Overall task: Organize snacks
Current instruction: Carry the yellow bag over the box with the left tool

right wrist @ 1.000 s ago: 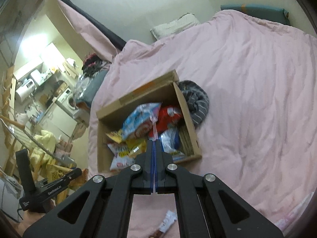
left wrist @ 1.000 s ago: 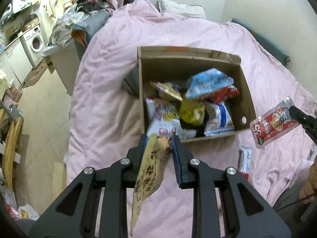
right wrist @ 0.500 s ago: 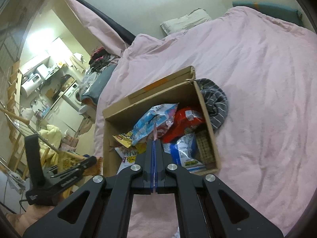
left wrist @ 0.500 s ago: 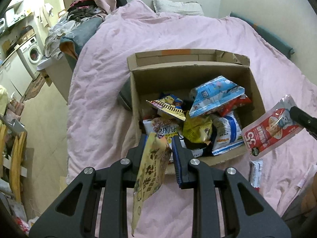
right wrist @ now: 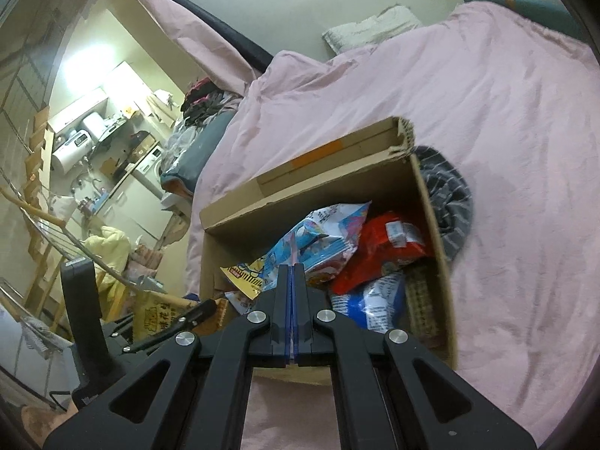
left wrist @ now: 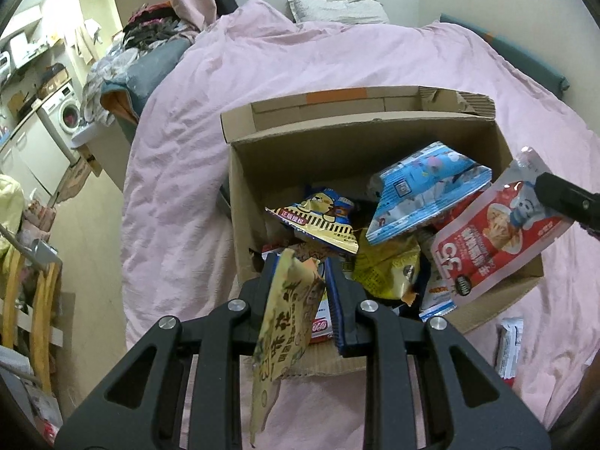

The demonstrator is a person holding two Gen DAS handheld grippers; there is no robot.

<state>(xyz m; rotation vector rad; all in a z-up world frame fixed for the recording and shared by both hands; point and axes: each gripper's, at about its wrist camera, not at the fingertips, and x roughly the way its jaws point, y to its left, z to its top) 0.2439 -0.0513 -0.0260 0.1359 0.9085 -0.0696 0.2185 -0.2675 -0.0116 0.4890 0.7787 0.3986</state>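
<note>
While my left tongs (left wrist: 302, 281) pinch the tan packet (left wrist: 287, 322), hanging long-axis down over the box's (left wrist: 247, 202) near left corner, my right tongs (right wrist: 293, 292) clamp the red pouch (left wrist: 495, 232) above its right side (right looks nearer to dropping).

A: The left wrist view looks forward and down along its fingers, close above the open brown cardboard box (left wrist: 337, 131) on the pink quilted bed cover (left wrist: 180, 172).

B: The right wrist view faces the same box (right wrist: 318, 191) from its near right side, tilted. Both share the box and bedding.
</note>
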